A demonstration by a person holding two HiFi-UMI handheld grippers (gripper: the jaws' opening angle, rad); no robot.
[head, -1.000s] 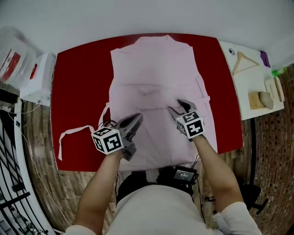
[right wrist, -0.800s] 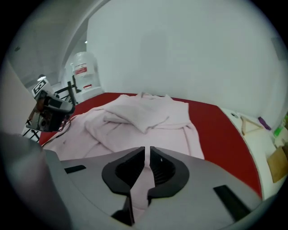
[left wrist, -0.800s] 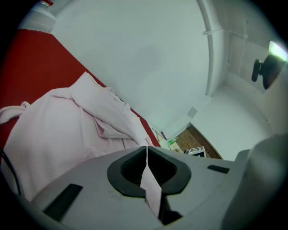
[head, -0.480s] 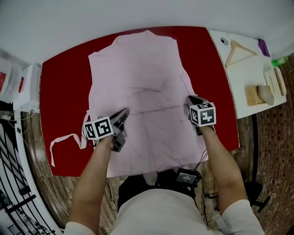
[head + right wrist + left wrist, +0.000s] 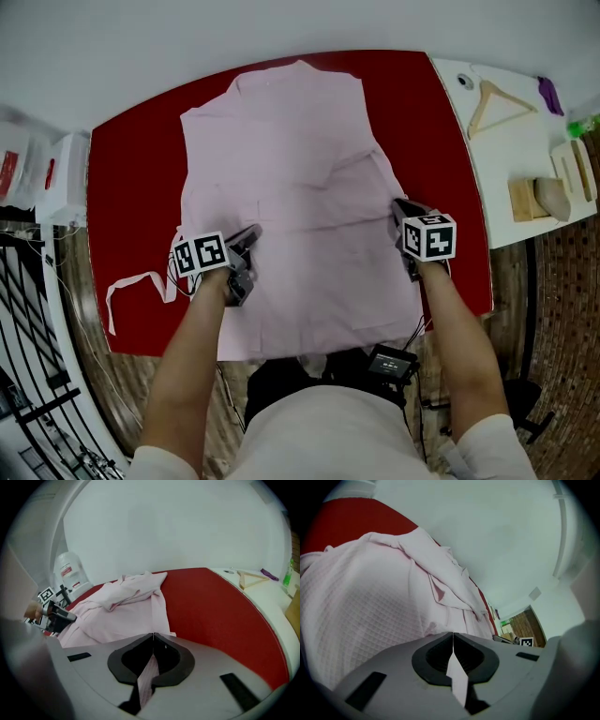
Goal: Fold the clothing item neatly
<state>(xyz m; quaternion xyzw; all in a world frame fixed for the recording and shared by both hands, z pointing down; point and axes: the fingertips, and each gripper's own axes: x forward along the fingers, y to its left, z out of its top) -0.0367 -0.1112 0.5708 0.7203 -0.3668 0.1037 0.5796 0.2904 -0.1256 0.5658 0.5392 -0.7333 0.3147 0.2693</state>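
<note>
One diamond-textured garment (image 5: 291, 159): left claw (image 5: 252, 232) clamped, right claw (image 5: 400, 203) just closed.

1. The head view is bright and evenly lit by soft, diffuse light, with no hard shadows.
2. Only a faint shade lies under the left gripper (image 5: 251, 232) and the right gripper (image 5: 403, 204) on the pink garment (image 5: 291, 141).
3. The red table (image 5: 131, 169) around both grippers shows no glare.
4. Wide-angle bending curves the table's edges, most strongly far from the grippers.
5. The left gripper view is dimmer, with a grey-green cast and black corners. The weave just ahead of its jaws is sharp, and its own body is soft.
6. The right gripper view is brighter. The wall beyond is nearly washed out, and a blurred grey mass fills the edge to its left.
</note>
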